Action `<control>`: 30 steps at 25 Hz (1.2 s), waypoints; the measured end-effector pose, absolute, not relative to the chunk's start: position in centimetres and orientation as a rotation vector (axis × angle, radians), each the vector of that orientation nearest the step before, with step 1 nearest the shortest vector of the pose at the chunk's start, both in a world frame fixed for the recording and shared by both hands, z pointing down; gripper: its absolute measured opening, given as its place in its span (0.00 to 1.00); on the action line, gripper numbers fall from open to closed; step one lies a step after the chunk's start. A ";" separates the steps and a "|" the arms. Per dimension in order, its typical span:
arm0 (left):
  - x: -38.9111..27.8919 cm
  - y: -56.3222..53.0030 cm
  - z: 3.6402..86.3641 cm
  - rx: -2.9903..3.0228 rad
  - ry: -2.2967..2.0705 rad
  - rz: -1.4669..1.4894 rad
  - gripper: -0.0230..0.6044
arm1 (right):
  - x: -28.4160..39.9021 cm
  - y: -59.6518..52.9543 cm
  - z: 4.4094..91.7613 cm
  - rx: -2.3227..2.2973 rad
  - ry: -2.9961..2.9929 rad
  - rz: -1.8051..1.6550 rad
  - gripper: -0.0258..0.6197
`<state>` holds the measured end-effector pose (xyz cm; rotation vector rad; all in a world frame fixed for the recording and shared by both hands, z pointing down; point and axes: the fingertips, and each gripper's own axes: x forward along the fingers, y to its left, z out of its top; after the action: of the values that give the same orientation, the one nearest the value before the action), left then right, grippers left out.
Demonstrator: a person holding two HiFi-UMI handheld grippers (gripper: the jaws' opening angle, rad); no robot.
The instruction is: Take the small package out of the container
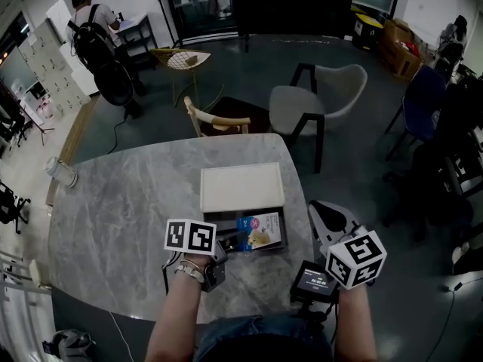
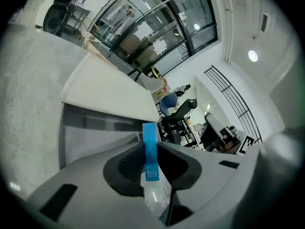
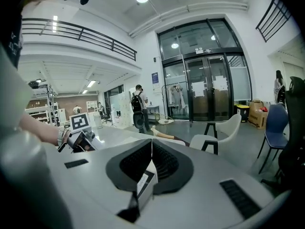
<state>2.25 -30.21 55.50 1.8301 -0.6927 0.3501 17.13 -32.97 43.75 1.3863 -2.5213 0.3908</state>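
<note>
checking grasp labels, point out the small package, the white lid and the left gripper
small package [image 1: 260,231]: head view, middle of its printed blue face.
white lid [image 1: 241,188]: head view, centre of its flat top.
left gripper [image 2: 151,142]: left gripper view, between the fingertips, where they close on the package's blue strip.

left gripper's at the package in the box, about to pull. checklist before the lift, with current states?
1. Grip: left gripper closed on the small package, blue edge pinched between the jaws: ok.
2. Hold firm enough to lift: cannot tell, only the thin edge is held.
3. Removal: small package out of the container: not ok, the head view shows it lying inside.
4. Way up: lid open at the far side, not over the package: ok.
5. Other hand: right gripper jaws together, well right of the container: ok.
6. Set-down spot: table bare left of the container: ok.
</note>
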 end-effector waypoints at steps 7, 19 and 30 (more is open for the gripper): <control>-0.6 -29.8 53.3 1.864 -0.759 0.245 0.17 | 16.5 -32.0 43.6 1.370 -2.520 0.376 0.08; -5.5 -27.8 49.1 1.900 -0.828 0.088 0.17 | 13.4 -30.7 40.2 1.340 -2.556 0.276 0.08; -10.9 -26.3 45.3 1.959 -0.956 -0.067 0.17 | 11.6 -29.3 39.3 1.274 -2.540 0.220 0.08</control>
<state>-10.87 -26.31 45.30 1.9590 -0.9558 -0.0670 11.63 -29.34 39.32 1.2743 -2.5398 0.2198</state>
